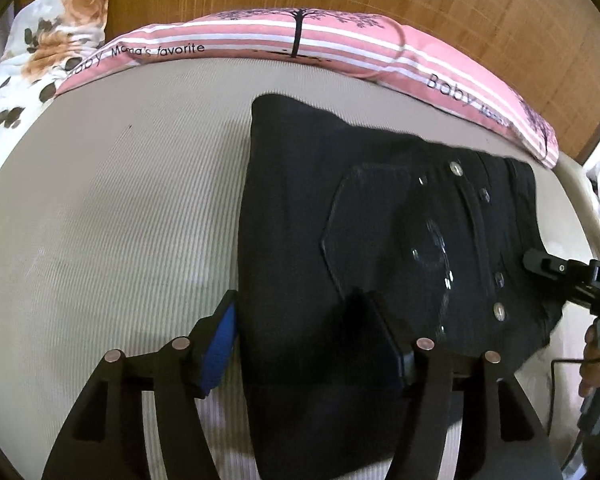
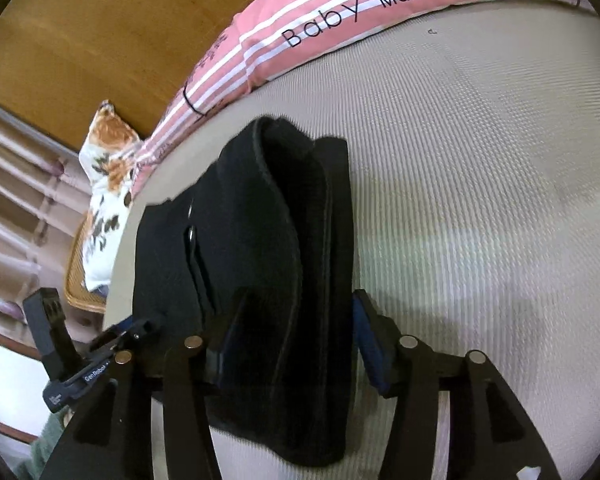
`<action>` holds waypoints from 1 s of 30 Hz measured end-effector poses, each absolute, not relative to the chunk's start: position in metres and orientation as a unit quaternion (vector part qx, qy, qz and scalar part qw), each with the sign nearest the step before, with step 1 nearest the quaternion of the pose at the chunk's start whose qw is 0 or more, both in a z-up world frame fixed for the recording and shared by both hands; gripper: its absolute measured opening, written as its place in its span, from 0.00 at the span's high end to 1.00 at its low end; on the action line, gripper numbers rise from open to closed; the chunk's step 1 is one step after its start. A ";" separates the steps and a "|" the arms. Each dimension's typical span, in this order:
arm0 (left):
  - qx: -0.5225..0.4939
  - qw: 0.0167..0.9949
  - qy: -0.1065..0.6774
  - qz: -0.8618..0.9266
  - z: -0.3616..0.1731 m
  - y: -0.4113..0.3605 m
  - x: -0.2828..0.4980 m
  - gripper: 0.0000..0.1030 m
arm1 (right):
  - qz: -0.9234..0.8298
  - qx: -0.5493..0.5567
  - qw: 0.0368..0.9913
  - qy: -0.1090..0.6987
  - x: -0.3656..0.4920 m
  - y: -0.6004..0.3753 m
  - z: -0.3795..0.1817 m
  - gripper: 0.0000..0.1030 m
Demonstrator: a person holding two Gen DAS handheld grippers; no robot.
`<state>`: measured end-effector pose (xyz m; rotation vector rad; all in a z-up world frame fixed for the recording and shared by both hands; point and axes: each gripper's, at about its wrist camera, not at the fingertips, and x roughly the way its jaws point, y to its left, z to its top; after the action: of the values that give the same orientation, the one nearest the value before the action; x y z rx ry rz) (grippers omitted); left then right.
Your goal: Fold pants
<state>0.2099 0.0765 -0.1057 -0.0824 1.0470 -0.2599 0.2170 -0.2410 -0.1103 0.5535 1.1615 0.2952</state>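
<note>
In the left wrist view, the left gripper [image 1: 312, 344] fills the bottom of the frame, tilted steeply down, its jaws released and straddling the near edge of the folded black pants [image 1: 364, 216] without pinching them. The pants lie flat at centre right on the beige ribbed mattress [image 1: 120, 208]. At the right edge, a person's fingers [image 1: 592, 364] hold the other tool. In the right wrist view, the right gripper [image 2: 288, 344] likewise stands unclenched over the pants [image 2: 260, 232], the cloth loose between its fingers. Beyond, a pink striped pillow [image 1: 260, 40] crosses the top, a floral cushion [image 1: 52, 40] at upper left.
</note>
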 end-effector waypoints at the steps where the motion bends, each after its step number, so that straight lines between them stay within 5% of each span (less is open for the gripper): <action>1: -0.039 0.859 0.496 -0.122 -0.105 0.077 0.205 0.37 | 0.135 0.246 0.794 0.539 0.212 -0.240 -0.108 0.48; 15: 0.012 0.883 0.467 -0.040 -0.074 0.070 0.125 0.35 | 0.096 0.149 0.841 0.512 0.142 -0.219 -0.068 0.47; 30: 0.008 0.888 0.460 -0.007 -0.067 0.061 0.059 0.33 | 0.041 0.059 0.887 0.456 0.080 -0.172 -0.028 0.12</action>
<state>0.0587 0.0607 -0.0672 0.0159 0.9570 -0.0144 0.0800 -0.1722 -0.0282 0.1237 0.9485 0.0850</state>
